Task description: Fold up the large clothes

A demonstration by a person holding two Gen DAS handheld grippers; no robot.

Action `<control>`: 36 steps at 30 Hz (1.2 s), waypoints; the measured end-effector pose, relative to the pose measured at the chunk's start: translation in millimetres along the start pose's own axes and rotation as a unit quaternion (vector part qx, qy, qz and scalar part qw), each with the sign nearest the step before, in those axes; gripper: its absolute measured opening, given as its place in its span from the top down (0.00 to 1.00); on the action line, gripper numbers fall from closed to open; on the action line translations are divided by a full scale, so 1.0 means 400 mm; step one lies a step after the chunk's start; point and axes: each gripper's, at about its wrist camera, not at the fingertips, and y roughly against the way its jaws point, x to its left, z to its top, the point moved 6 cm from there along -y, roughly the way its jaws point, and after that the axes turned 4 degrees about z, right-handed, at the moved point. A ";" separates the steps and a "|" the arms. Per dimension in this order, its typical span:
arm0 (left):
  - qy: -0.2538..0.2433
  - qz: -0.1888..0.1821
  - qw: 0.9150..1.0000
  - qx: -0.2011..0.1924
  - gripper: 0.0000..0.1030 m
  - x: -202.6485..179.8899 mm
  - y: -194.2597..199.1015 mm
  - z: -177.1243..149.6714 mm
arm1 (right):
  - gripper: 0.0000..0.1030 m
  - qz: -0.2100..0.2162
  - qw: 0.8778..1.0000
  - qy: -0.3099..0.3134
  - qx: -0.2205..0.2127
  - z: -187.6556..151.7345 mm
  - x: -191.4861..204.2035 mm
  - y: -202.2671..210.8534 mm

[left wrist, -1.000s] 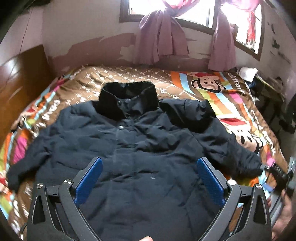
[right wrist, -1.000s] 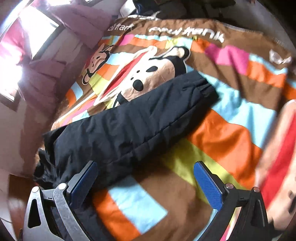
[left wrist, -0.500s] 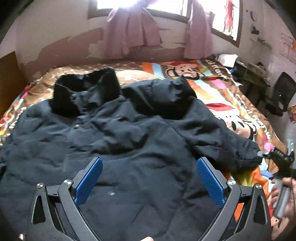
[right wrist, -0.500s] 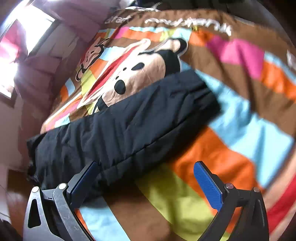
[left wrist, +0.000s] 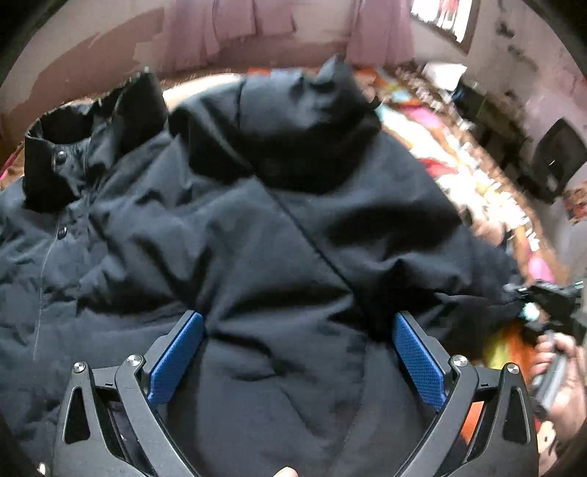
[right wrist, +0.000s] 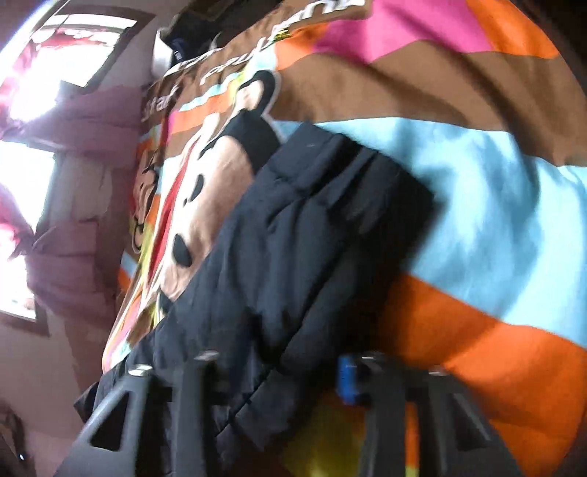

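Note:
A large black padded jacket [left wrist: 256,227] lies front up on the bed, collar [left wrist: 73,146] at the far left. My left gripper [left wrist: 297,352] is open, low over the jacket's right chest and shoulder, fabric bulging between the blue pads [left wrist: 176,352]. In the right wrist view the jacket's right sleeve [right wrist: 301,249] runs across the bedspread, cuff at the far end. My right gripper [right wrist: 279,381] has closed in around the sleeve near its middle; the view is blurred. The right gripper also shows at the sleeve end in the left wrist view [left wrist: 543,301].
The bed carries a bright striped monkey-print bedspread [right wrist: 495,227]. Purple curtains [left wrist: 234,33] hang on the wall behind the bed. A dark chair [left wrist: 557,157] and clutter stand to the right of the bed.
My left gripper has dropped close to the jacket and shifted right. My right gripper has moved onto the sleeve and its jaws have narrowed around it.

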 end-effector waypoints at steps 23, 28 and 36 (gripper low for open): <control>0.037 -0.028 0.994 -0.096 0.03 0.314 0.477 -0.087 | 0.93 0.044 0.910 0.412 0.021 -0.323 0.733 0.397; 0.071 0.014 0.991 -0.112 0.03 0.483 0.608 -0.116 | 0.93 0.068 0.868 0.486 0.072 -0.559 0.868 0.384; 0.115 0.078 0.986 -0.093 0.03 0.706 0.713 -0.195 | 0.93 0.110 0.831 0.521 0.160 -0.885 0.876 0.263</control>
